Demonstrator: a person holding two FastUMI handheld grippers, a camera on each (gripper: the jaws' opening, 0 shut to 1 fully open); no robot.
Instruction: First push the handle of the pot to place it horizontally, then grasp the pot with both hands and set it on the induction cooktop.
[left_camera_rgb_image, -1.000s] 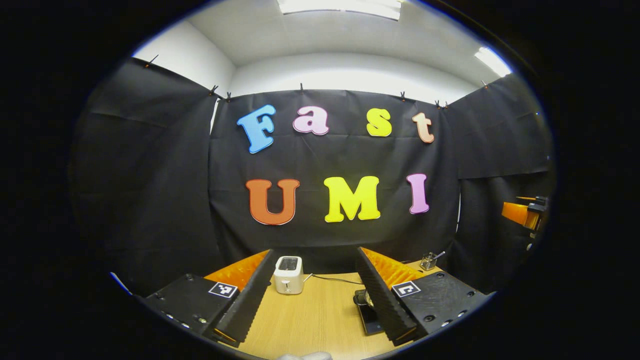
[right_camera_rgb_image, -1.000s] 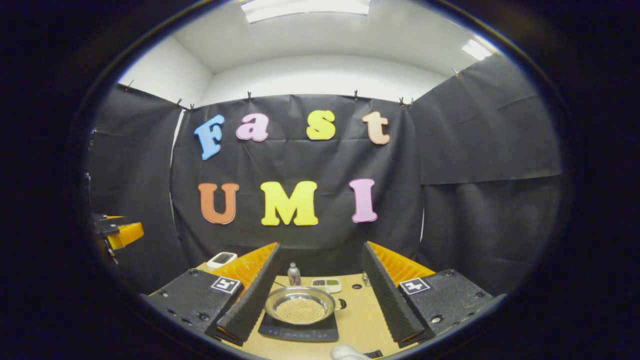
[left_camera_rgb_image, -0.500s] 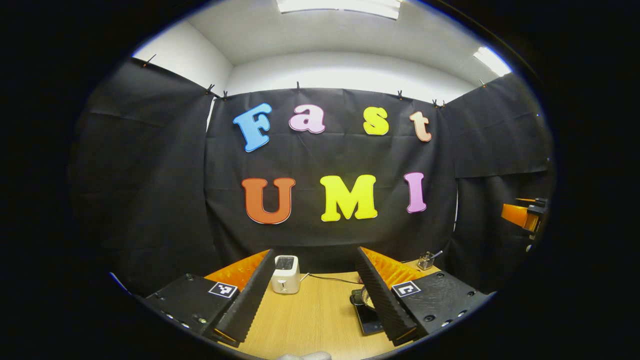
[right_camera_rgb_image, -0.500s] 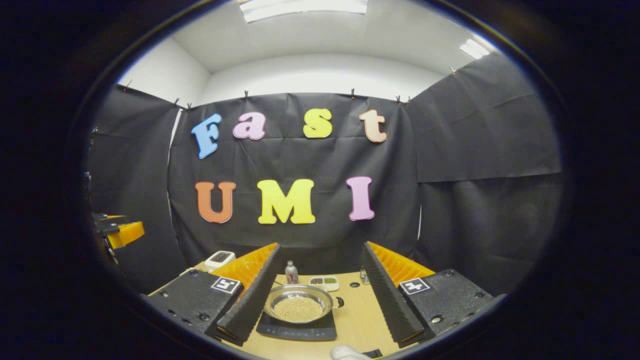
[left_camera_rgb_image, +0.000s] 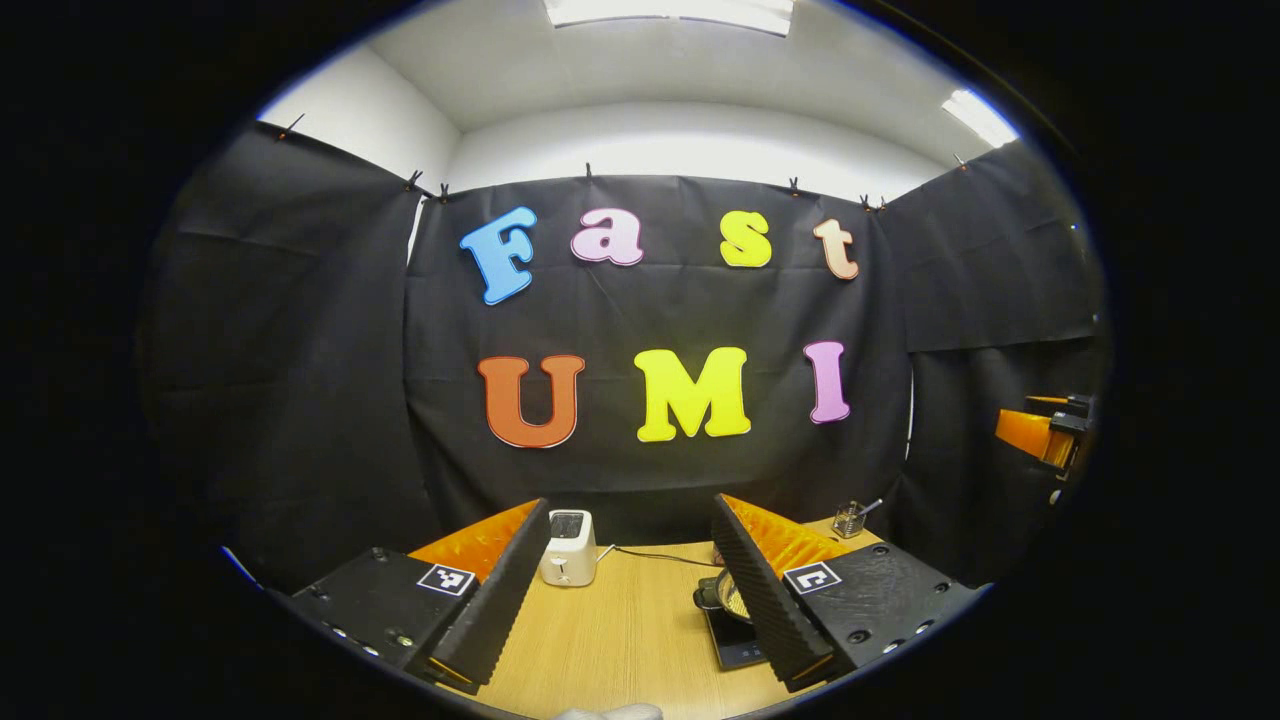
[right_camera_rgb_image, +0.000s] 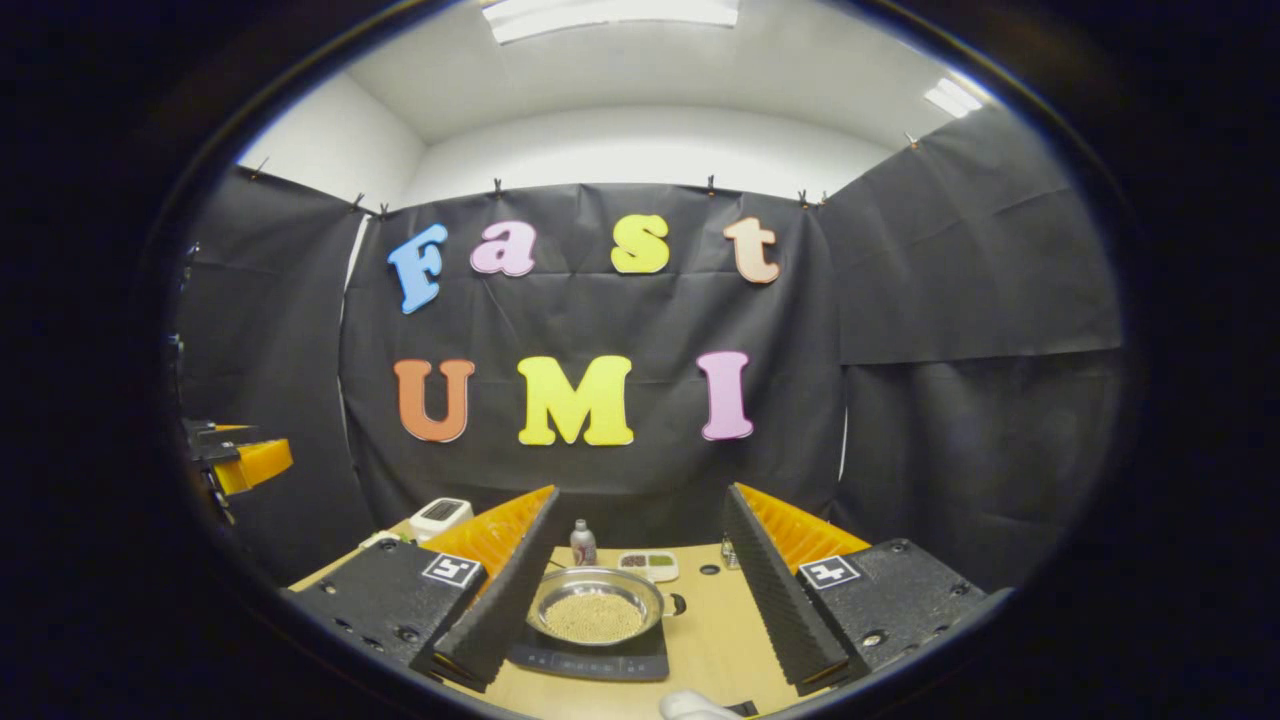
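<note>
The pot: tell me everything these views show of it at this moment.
The pot is a shallow, round, shiny metal pan with a wide rim, holding a bed of small tan grains. It sits upright on the dark cooktop, on the wooden table. A small dark handle sticks out at its right side. In the right gripper view it lies between that gripper's open fingers, untouched. In the left gripper view its edge peeks past a finger.
</note>
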